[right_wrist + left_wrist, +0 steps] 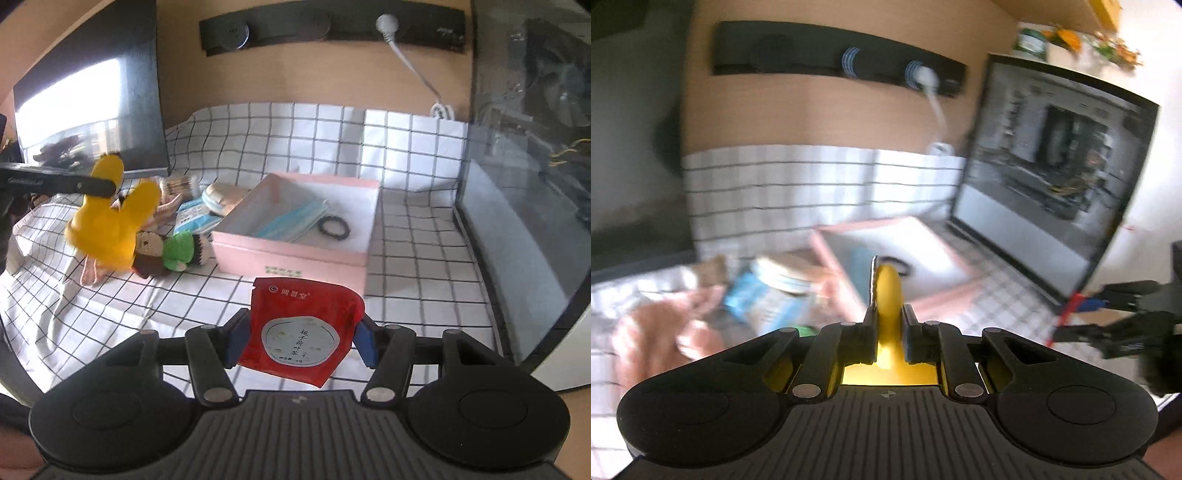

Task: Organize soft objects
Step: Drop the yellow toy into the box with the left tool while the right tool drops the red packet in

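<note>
- Left gripper (888,314): jaws clamped on the yellow plush toy (107,218), which is lifted off the table. In the right wrist view the black fingers (74,184) pinch it near its upper ear and the body hangs below them.
- In the left wrist view the toy (886,295) fills the gap between the jaws. The view is motion-blurred.
- Right gripper (301,332): jaws closed on a red tea packet (301,328), held by its two side edges, printed face toward the camera, above the checked cloth (406,258).
- Pink box (295,254): just ahead of the right jaws, open-topped and sitting on the cloth. Inside: blue face masks (291,221) and a black hair tie (334,227) to their right.
- From the left jaws the same box (934,299) is straight ahead, slightly right.
- Ahead-left of the right jaws, below the hanging yellow toy: a small doll in green (166,251) lying on the cloth, touching or just beside the box's left wall.
- Behind the doll: a blue-white packet (194,216) and a pink cloth (96,269), partly hidden.
- Laptop (1052,166) to the right of the left jaws, screen lit.
- Black power strip (332,29) on the wall far ahead with a white plug (387,24) in it.
</note>
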### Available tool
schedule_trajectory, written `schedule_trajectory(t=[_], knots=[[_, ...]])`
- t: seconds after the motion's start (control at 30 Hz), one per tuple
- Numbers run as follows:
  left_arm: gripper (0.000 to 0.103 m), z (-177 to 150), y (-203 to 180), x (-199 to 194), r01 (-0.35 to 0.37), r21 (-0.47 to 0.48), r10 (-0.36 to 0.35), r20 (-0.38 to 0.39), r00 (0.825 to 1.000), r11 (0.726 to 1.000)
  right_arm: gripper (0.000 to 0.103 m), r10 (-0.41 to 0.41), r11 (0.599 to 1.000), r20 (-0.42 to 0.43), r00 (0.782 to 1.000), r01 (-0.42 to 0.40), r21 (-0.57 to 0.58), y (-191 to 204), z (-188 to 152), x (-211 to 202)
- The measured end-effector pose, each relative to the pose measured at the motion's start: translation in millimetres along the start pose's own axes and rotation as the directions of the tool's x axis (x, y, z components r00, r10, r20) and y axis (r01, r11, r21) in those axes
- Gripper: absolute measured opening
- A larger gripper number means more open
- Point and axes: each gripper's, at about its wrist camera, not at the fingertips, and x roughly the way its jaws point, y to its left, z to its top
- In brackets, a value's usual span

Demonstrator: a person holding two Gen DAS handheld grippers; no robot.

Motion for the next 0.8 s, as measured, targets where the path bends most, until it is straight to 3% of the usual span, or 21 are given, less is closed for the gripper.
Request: schedule_trajectory(t=[0.2,0.27,0.33,0.43,0.53,0.7,0.8], knots=[[0.014,33,-58,30,0.032,0.100,-0.032,0.004,0.999,0.994,0.058,0.036,0.999,0.033,0.999,-0.037,0.020,-28,-6,-5],[0.014,57,-73,41,0.016,0.156,-0.024,0.053,0.998,0.988,0.058,0.038,0.998,0.041,0.998,-0.040,0.046,-36,-8,-7],[0.017,79,-80,54,-0.045,0.189,0.019,0.138,0.990,0.981,0.058,0.043,0.996,0.052,0.998,-0.047,0.077,-42,-11,-10],[0.020,104,-69,78,-0.088,0.069,0.071,0.223,0.972,0.994,0.058,0.026,0.997,0.062,0.998,-0.030,0.070,-45,-15,-13],[0.021,99,-53,99,-0.074,-0.080,0.089,0.200,0.976,0.994,0.058,0.021,0.998,0.063,0.998,-0.025,0.061,-47,-19,-15],[0.021,42,-32,112,-0.099,-0.215,0.122,0.096,0.988,0.972,0.058,0.014,0.998,0.059,0.998,-0.017,0.055,-46,-17,-8],[0.021,3,-24,105,-0.121,-0.298,0.135,0.028,0.990,0.947,0.058,0.041,0.998,0.090,0.995,-0.045,0.037,-45,4,-3]])
